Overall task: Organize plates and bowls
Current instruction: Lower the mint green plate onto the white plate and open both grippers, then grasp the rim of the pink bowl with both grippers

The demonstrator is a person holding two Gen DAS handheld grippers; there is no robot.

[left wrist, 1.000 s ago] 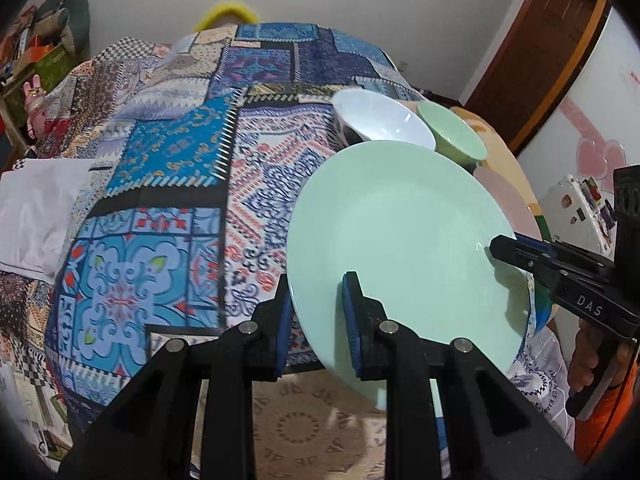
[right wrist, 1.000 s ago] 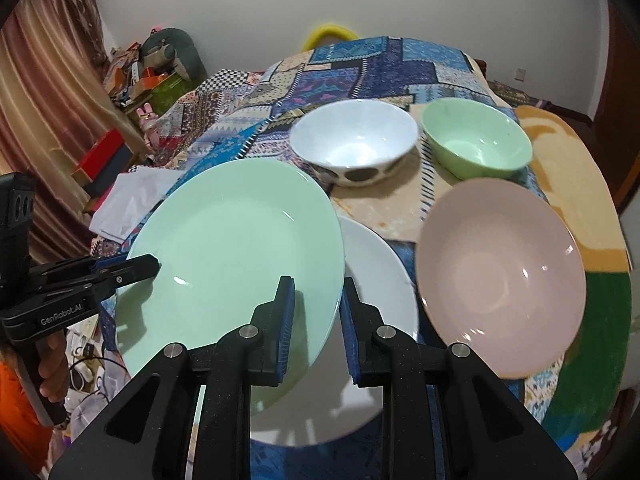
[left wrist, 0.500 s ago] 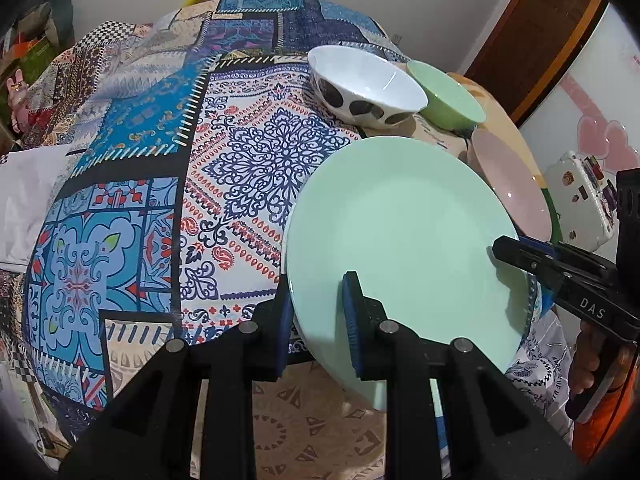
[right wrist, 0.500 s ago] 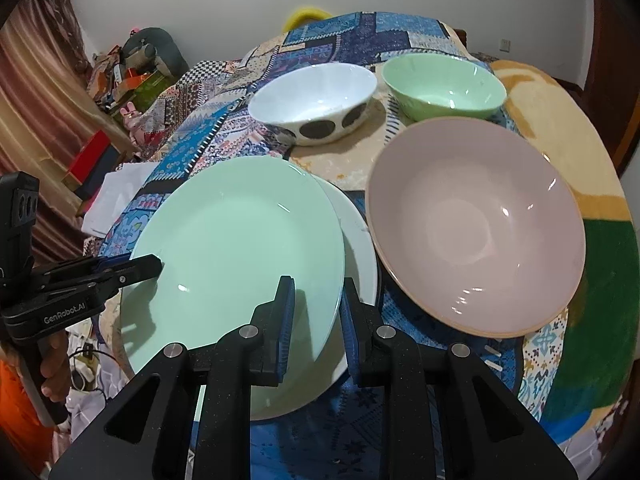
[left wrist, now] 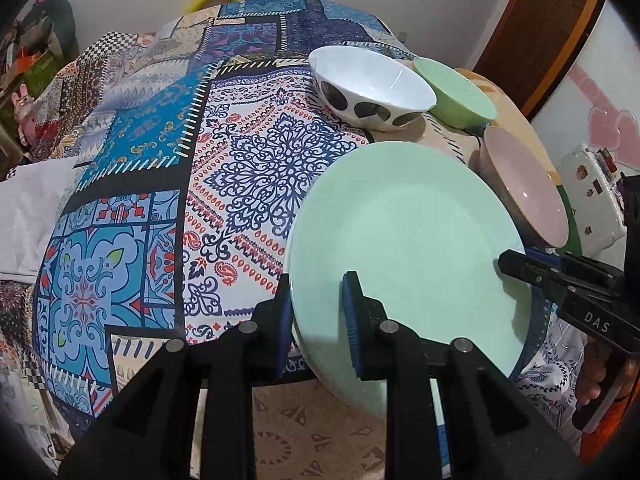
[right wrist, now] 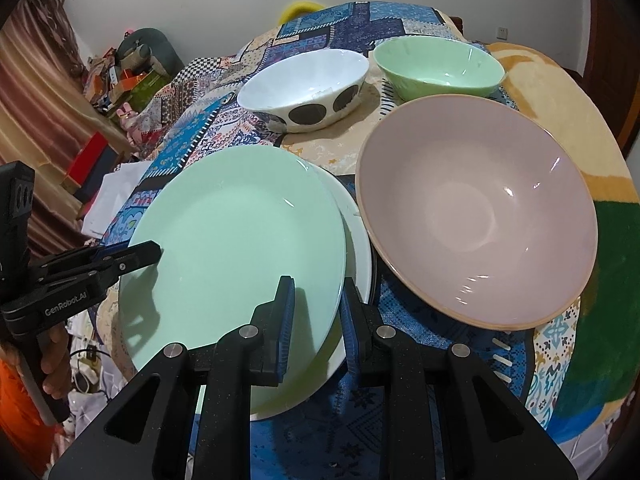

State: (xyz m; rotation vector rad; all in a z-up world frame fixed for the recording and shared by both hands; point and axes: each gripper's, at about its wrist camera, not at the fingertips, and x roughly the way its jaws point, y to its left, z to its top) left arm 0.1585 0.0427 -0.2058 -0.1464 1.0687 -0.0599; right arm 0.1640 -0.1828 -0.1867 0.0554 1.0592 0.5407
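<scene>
A mint green plate (left wrist: 400, 240) (right wrist: 240, 240) hangs tilted just above the patchwork-covered table, held at opposite rims. My left gripper (left wrist: 316, 312) (right wrist: 154, 252) is shut on its left rim and my right gripper (right wrist: 316, 320) (left wrist: 502, 264) is shut on its near right rim. A white plate (right wrist: 356, 232) lies on the table directly under it, mostly hidden. Right of these sits a wide pink bowl (right wrist: 476, 212) (left wrist: 524, 184). Behind stand a white bowl with dark spots (right wrist: 304, 84) (left wrist: 368, 80) and a green bowl (right wrist: 440, 64) (left wrist: 456, 92).
The patchwork cloth (left wrist: 140, 200) covers the whole table, and its left half carries no dishes. A white cloth (left wrist: 28, 216) lies off the left edge. Clutter and boxes (right wrist: 120, 76) stand at the far left, and a wooden door (left wrist: 552, 32) at the back right.
Both grippers have carried the green plate lower and toward the table, so it now overlaps the white plate. The bowls appear nearer and larger in both views.
</scene>
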